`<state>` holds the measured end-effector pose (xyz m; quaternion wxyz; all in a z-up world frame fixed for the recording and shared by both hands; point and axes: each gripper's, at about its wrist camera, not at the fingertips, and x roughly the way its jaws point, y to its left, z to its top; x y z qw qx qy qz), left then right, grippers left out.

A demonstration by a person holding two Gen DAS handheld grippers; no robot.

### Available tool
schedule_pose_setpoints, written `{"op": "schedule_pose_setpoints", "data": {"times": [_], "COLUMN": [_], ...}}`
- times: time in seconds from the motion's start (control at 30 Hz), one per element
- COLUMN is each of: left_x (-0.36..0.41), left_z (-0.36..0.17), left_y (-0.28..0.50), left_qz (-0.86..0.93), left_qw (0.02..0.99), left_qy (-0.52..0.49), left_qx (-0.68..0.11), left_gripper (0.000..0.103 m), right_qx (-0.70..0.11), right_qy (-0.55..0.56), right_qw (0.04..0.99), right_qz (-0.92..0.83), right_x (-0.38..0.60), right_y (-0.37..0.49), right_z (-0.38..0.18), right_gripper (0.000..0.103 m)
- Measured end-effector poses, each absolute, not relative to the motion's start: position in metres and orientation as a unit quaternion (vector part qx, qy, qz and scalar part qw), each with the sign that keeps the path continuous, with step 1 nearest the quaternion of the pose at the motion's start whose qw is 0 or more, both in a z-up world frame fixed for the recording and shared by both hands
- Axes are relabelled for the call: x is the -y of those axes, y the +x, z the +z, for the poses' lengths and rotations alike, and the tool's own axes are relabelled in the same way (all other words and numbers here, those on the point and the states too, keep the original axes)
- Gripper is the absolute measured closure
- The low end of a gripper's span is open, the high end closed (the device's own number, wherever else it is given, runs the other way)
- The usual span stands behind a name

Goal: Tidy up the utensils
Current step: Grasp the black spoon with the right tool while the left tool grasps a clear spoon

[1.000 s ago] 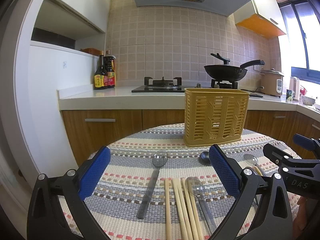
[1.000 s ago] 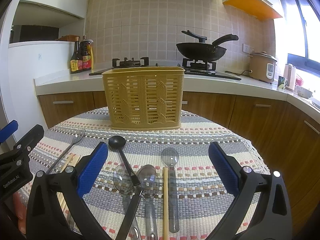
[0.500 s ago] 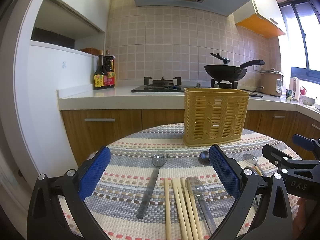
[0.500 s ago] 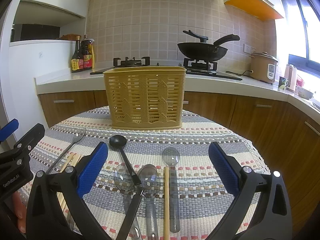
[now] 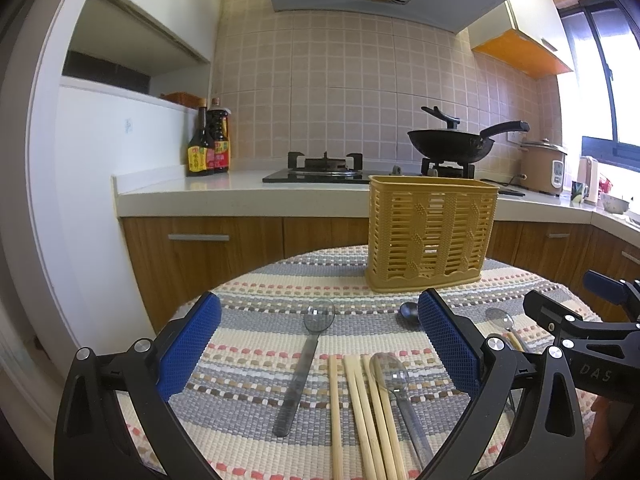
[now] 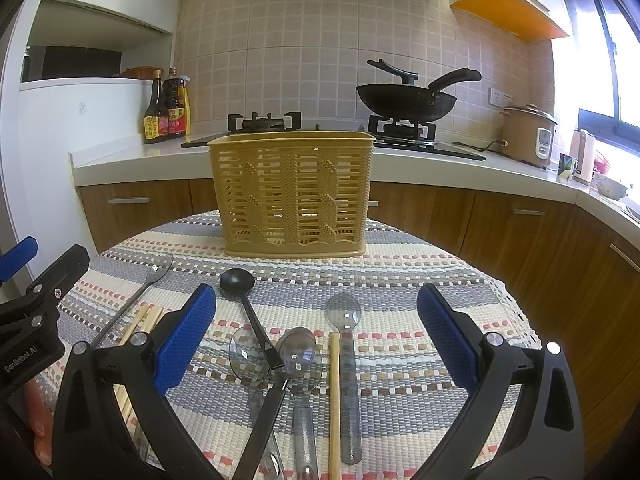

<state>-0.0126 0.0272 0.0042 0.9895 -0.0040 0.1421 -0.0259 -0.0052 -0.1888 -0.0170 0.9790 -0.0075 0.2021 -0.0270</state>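
A yellow slotted utensil basket stands upright at the far side of a round table. In the left wrist view a clear spoon, several wooden chopsticks and a second clear spoon lie between the open fingers of my left gripper. In the right wrist view a black ladle, three clear spoons and one chopstick lie between the open fingers of my right gripper. Both grippers are empty and hover above the table.
The table has a striped woven cloth. Behind it runs a kitchen counter with sauce bottles, a gas hob, a black wok and a rice cooker. The right gripper shows at the right edge of the left wrist view.
The right wrist view has shifted slightly so the basket sits a little further right. Nothing on the table has moved. Both grippers stay open.
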Motion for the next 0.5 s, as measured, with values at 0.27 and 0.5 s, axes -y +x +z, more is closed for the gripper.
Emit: {"op": "schedule_pose_setpoints", "data": {"times": [0.27, 0.5], "left_x": [-0.074, -0.114], "left_z": [0.018, 0.021], "left_y": [0.014, 0.079], "left_qz": [-0.044, -0.15], "left_qw": [0.979, 0.929], "left_qy": [-0.025, -0.049], "left_qx": [-0.199, -0.334], "left_gripper": [0.008, 0.019], "right_qx": [-0.232, -0.303], "right_qy": [-0.018, -0.081], "right_qw": [0.973, 0.949], "right_qz": [-0.016, 0.019], "right_x": [0.187, 0.163], "right_y": [0.005, 0.043], "right_z": [-0.007, 0.011], "right_gripper": [0.008, 0.014]}}
